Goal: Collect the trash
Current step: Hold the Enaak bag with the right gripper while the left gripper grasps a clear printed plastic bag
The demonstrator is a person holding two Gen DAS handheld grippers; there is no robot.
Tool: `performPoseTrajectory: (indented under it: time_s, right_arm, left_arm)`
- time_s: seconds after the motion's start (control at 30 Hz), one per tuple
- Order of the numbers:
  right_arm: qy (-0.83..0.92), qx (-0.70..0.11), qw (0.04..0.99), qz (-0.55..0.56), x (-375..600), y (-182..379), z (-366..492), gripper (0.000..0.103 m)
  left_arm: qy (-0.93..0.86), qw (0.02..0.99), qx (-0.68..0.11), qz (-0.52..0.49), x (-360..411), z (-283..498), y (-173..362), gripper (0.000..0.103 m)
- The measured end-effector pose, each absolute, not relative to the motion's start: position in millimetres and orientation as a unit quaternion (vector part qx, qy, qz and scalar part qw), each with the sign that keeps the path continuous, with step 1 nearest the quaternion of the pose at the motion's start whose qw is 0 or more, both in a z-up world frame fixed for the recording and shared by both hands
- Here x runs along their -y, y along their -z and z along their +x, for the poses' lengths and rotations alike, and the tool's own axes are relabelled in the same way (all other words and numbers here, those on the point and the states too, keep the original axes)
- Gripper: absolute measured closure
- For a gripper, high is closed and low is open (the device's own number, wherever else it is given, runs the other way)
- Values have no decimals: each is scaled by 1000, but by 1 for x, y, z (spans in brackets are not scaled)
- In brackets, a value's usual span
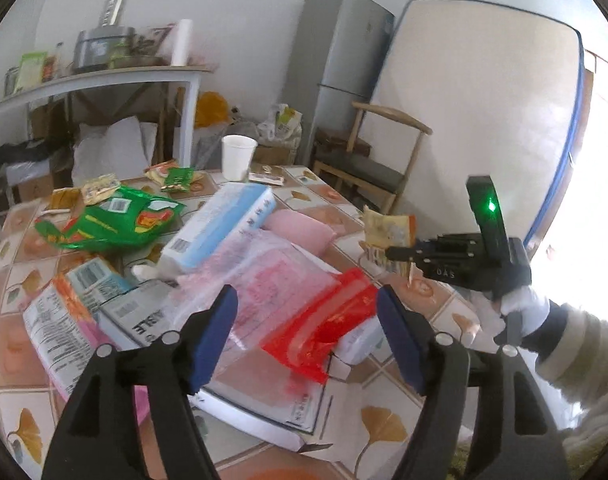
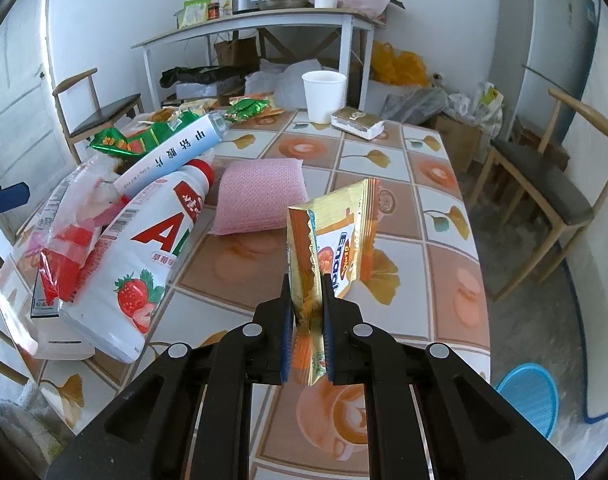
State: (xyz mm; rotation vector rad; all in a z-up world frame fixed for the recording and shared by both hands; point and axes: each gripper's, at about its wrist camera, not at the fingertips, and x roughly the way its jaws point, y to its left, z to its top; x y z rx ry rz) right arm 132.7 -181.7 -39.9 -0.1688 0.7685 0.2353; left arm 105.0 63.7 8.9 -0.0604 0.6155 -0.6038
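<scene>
Pinching: the right gripper (image 2: 307, 300) has its blue-padded fingers pressed onto the lower end of a gold and orange snack wrapper (image 2: 336, 236), which stands upright between them above the table.
Seen from the left: the same right gripper (image 1: 400, 254) holds the wrapper (image 1: 388, 236) over the table's right edge, with a white-gloved hand (image 1: 520, 312) on its handle.
Left gripper: the left gripper (image 1: 308, 320) is spread wide with nothing between its fingers, hovering over a clear plastic bag with red print (image 1: 287, 300).
Trash pile: a white strawberry drink bottle (image 2: 143, 264) lies on its side at the table's left part, partly under the plastic bag; a blue and white box (image 1: 219, 228) leans across the pile, and a green snack bag (image 1: 107, 220) lies behind it.
Other table items: a pink cloth (image 2: 259, 196) lies near the middle; a white paper cup (image 2: 324, 96) stands at the far edge, with a small gold packet (image 2: 356, 122) just beside it.
Surface: the table (image 2: 444, 240) wears a tiled cover with ginkgo leaves and coffee cups.
Room: a white side table (image 2: 255, 24) loaded with kitchen things stands at the far wall, a grey fridge (image 1: 340, 64) in the corner, wooden chairs (image 2: 544, 172) beside the table, and a blue basin (image 2: 532, 400) on the floor.
</scene>
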Motion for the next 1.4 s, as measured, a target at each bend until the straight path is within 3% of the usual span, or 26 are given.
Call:
performPoseTrajectory:
  time_s: [0.63, 0.8, 1.03, 1.17, 1.4]
  right_arm:
    - [-114, -373, 917, -79, 181, 41, 134, 92]
    - [-114, -373, 917, -78, 181, 41, 135, 92]
    - [-113, -372, 918, -78, 181, 41, 134, 92]
    - [-112, -370, 919, -74, 181, 40, 133, 92]
    - [-108, -360, 924, -67, 187, 35, 131, 94]
  left_arm:
    - [148, 881, -294, 339, -27, 104, 45, 34]
    - [144, 868, -279, 385, -16, 100, 50, 53]
    - [134, 860, -278, 407, -12, 96, 57, 90]
    - [123, 871, -267, 394, -17, 95, 50, 98]
    - [96, 904, -250, 332, -33, 99, 27, 100]
